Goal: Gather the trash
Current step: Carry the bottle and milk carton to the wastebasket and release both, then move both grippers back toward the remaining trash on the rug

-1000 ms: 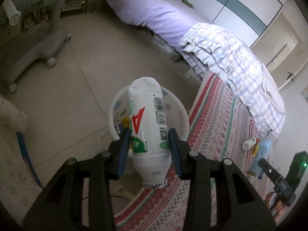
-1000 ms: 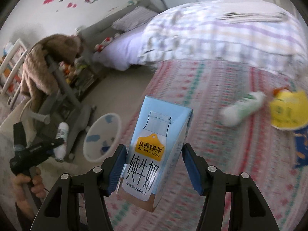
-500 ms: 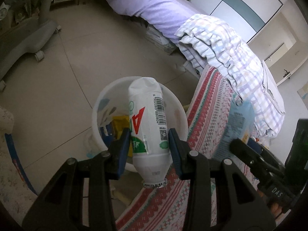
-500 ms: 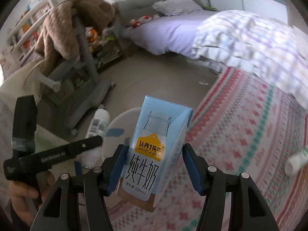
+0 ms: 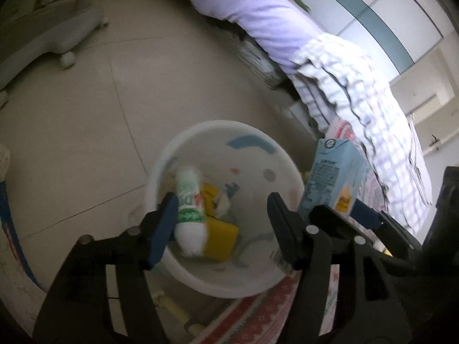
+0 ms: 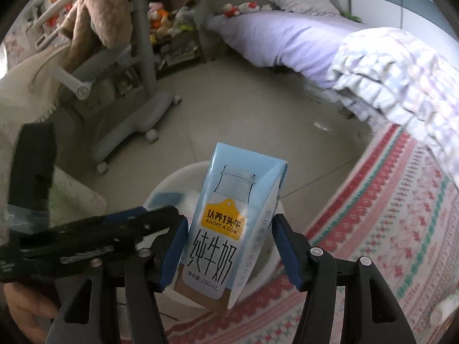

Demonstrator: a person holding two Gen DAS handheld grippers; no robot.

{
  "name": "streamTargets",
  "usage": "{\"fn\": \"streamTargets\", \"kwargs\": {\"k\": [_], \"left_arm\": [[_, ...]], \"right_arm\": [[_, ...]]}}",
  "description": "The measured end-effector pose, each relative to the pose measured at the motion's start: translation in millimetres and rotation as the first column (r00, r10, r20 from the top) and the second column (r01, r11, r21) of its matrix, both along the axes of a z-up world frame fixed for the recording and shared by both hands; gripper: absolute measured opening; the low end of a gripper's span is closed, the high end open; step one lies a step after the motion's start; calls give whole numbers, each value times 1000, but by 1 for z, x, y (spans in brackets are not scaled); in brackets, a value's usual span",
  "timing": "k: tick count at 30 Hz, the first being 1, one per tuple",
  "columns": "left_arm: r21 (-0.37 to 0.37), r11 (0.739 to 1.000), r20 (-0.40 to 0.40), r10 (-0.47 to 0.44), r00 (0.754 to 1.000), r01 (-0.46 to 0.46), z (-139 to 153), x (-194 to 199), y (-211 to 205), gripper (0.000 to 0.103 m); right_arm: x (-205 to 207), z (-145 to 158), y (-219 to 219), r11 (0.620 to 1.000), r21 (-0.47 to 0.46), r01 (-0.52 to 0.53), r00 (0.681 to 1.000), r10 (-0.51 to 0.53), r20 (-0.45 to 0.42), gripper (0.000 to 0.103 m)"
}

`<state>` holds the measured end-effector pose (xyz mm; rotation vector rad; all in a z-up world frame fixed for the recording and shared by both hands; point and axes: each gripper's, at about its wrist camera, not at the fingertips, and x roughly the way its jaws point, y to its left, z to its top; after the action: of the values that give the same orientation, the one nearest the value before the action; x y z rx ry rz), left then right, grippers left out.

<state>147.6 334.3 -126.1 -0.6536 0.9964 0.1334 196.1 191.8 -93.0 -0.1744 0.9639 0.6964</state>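
A white bin point(image 5: 218, 123) stands on the floor by the patterned mat, with yellow packets point(image 5: 221, 240) inside. My left gripper point(image 5: 221, 223) hangs over it and its jaws are opening. The white bottle with a green label point(image 5: 188, 209) has come free of the pads; it shows blurred inside the bin, close to the left finger. My right gripper point(image 6: 229, 246) is shut on a light blue milk carton point(image 6: 229, 209) and holds it upright just above the bin's rim point(image 6: 172, 177). The left wrist view has that carton point(image 5: 335, 177) at the bin's right side.
A grey wheeled stand point(image 6: 137, 114) draped with a brown cloth stands on the tiled floor behind the bin. A bed with a purple sheet point(image 5: 258, 20) and a plaid blanket point(image 5: 358, 86) runs along the right. A red patterned mat point(image 6: 387, 215) lies under the grippers.
The left jaws have spread and let go of the bottle, which has dropped into the bin. The left gripper sank closer to the bin. The right gripper carried the carton over to the bin.
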Motion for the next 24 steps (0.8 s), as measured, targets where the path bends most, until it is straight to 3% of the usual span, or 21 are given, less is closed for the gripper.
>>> {"fn": "streamTargets", "kwargs": {"k": [6,11,24], "left_arm": [[-4,999,2,54,999,-54,1,-17,18,65],[23,996,25,91,996,-92,17,-24,23,65],[73,997,97,-35,995,28,66,-30,-33,65]], "right_arm": [[10,-17,23,998,-60,8,1000,-9,-17,68],[8,-11,9,999,-10,44,999,-44,-23,71],[-27,34,-84,985,117,126,992,-124,-24,71]]}}
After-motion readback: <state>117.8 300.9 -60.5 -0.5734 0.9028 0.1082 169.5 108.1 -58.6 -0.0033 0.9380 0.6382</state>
